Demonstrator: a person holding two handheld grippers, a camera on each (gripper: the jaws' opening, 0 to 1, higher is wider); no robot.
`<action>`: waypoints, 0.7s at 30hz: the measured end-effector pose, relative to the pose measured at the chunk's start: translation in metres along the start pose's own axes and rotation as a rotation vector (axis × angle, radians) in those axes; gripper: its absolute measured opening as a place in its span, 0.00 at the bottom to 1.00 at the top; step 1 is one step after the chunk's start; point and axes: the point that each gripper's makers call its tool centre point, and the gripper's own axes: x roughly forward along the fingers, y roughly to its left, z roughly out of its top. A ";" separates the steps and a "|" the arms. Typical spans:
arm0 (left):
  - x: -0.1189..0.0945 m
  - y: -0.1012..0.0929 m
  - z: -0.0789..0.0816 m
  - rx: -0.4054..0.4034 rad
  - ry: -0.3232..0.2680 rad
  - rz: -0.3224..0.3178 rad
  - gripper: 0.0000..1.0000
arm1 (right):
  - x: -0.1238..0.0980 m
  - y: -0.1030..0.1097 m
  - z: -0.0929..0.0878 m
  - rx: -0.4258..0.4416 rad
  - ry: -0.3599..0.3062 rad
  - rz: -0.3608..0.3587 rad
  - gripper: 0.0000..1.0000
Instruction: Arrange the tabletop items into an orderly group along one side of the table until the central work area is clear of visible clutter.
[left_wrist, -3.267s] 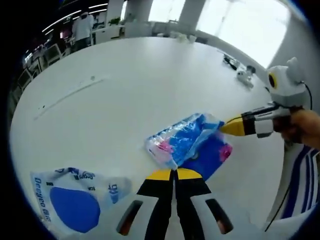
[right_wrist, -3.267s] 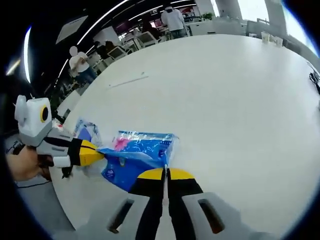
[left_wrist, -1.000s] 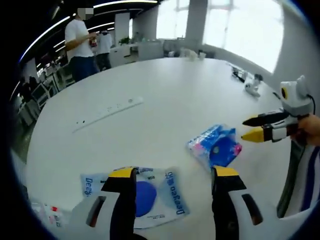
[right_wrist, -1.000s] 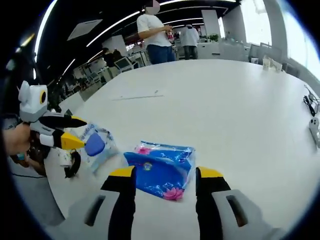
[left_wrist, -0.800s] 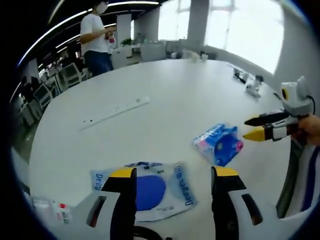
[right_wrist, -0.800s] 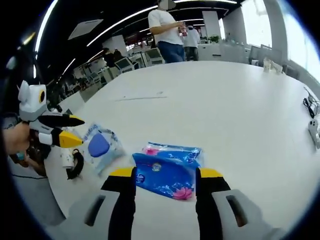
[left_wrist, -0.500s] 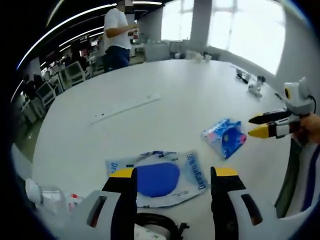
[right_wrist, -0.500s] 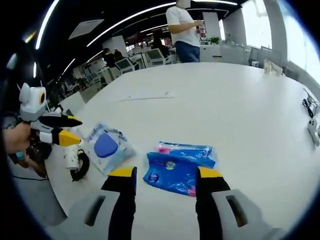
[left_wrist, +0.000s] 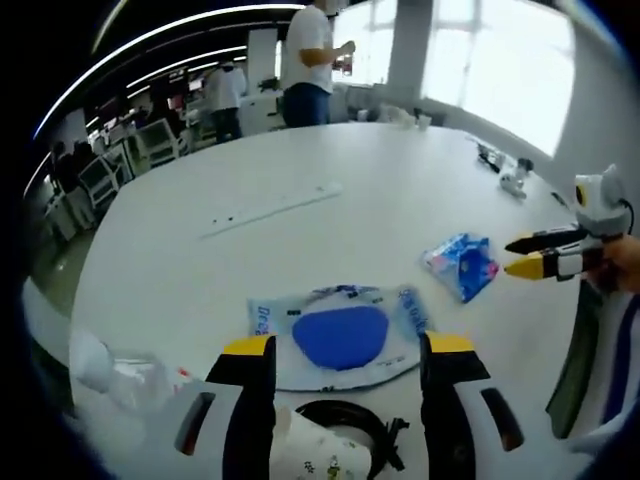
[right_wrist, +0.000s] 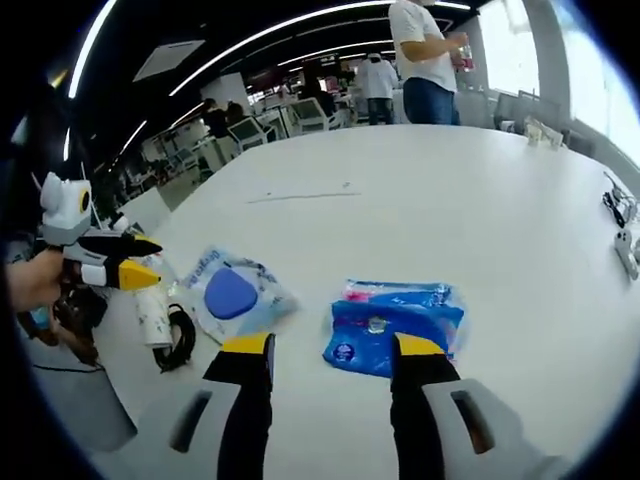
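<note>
Both the left hand-held gripper (left_wrist: 345, 352) and the right hand-held gripper (right_wrist: 330, 350) hold nothing, jaws apart. On the white worktop (left_wrist: 300, 170), the blue tissue pack (right_wrist: 395, 325) lies right of the clear pouch (right_wrist: 235, 293), long axis crosswise; black cable (right_wrist: 181, 335) and paper cup (right_wrist: 155, 312) sit left. Grouping looks partly done; tightening remains.

A wide white round table (left_wrist: 400, 190) dominates an open-plan office, daylight pouring through tall windows (left_wrist: 505, 50) at one o'clock in the left gripper view. Long ceiling light strips (right_wrist: 290, 25) arc overhead at eleven o'clock in the right gripper view. Desks and office chairs (left_wrist: 95, 180) line the dim floor at nine o'clock, where a person in a white shirt (right_wrist: 430, 60) stands beyond the table's far edge.
</note>
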 end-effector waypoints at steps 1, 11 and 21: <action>0.000 0.002 -0.002 0.002 0.002 0.002 0.54 | 0.001 0.003 0.001 -0.005 -0.006 0.003 0.44; 0.010 0.026 -0.022 -0.032 0.034 0.037 0.53 | 0.023 0.038 -0.014 0.022 0.005 0.082 0.42; 0.030 0.043 -0.031 -0.055 0.057 0.067 0.54 | 0.045 0.055 -0.038 0.056 0.060 0.136 0.42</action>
